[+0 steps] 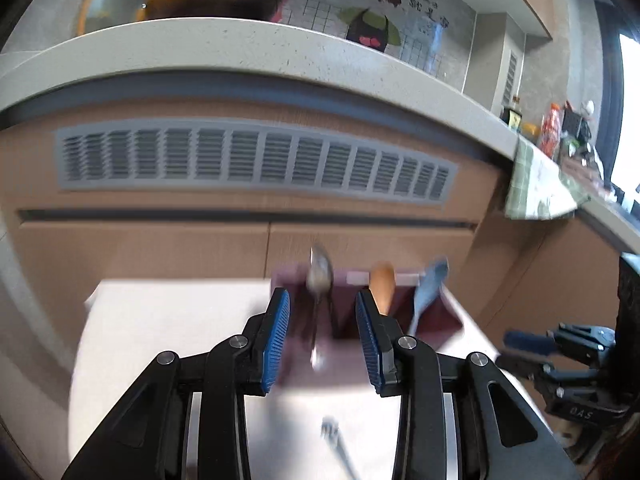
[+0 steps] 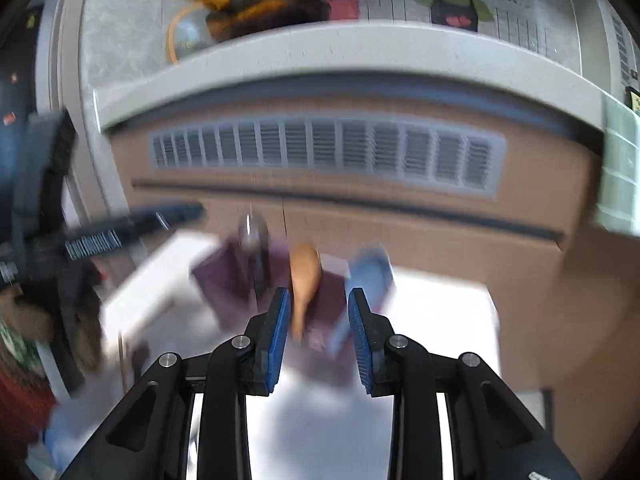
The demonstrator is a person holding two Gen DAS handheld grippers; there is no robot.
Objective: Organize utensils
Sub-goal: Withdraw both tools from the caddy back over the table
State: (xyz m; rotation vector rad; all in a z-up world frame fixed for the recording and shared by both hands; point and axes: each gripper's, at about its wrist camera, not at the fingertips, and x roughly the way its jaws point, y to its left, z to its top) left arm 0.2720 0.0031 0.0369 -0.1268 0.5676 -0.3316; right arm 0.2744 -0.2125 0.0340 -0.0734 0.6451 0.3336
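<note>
Both grippers' fingers (image 1: 276,336) wide apart, empty, purple utensil holder (image 1: 352,312) just beyond them.

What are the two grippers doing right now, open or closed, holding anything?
Left gripper: open, holding nothing.
Right gripper: open, holding nothing.

A grey speckled countertop (image 1: 248,46) runs above tan cabinet fronts (image 1: 140,248) with a long grey louvred vent (image 1: 256,164). On it sit a dark pan with an orange handle (image 2: 256,12) and a glass lid (image 1: 100,4). Cartoon cook decals (image 1: 374,16) mark the tiled wall. A checked cloth (image 1: 536,180) hangs over the counter edge.
</note>
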